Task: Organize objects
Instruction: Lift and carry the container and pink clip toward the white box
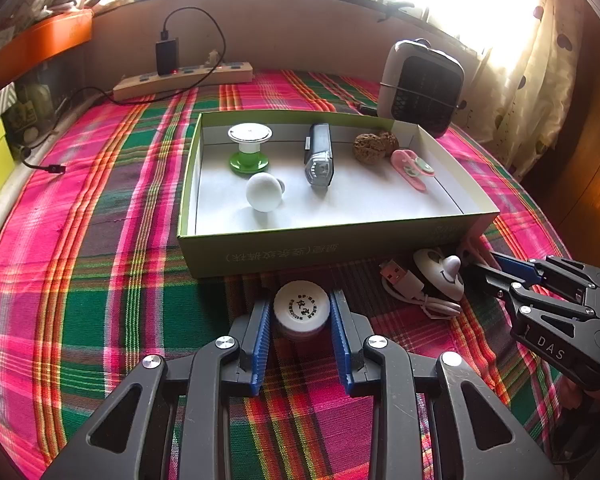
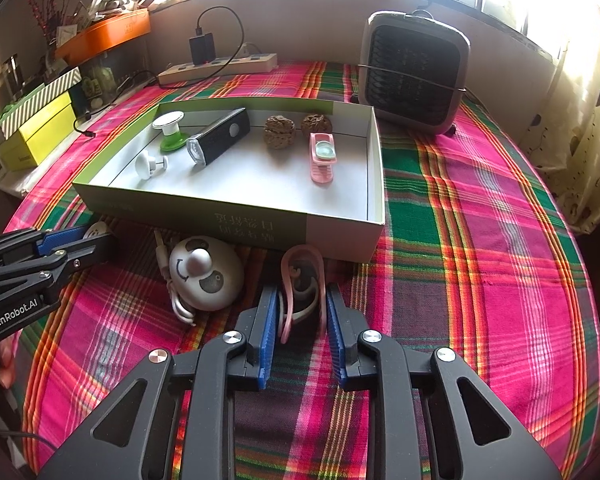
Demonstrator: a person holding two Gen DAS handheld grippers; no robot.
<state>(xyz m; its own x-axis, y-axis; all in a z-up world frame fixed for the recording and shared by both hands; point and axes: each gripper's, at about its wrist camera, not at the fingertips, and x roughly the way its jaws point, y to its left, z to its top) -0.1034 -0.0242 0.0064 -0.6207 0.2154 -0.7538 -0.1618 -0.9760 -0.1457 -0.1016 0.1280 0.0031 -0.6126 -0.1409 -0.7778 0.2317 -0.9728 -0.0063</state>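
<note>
The box (image 1: 320, 248) on the plaid cloth (image 1: 100, 240) held a green stand (image 1: 249, 148), a white knob (image 1: 264, 192), a torch (image 1: 319, 156), two walnuts (image 1: 374, 146) and a pink clip (image 1: 412, 168). In front of it, the left gripper (image 1: 302, 312) clasped a white jar (image 1: 302, 310). The right gripper (image 2: 302, 308) pinched a pink loop (image 2: 300, 280), its far end dim under the box wall. A cable (image 2: 180, 304) lay partly hidden beneath the panda gadget (image 2: 206, 272).

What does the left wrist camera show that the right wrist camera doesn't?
Only the left wrist view shows the left gripper closed around the small white jar, printed lid up. Only the right wrist view shows the right gripper closed on the pink clip, and the yellow box fully. Both show the green tray, flashlight, walnuts and panda gadget.
</note>
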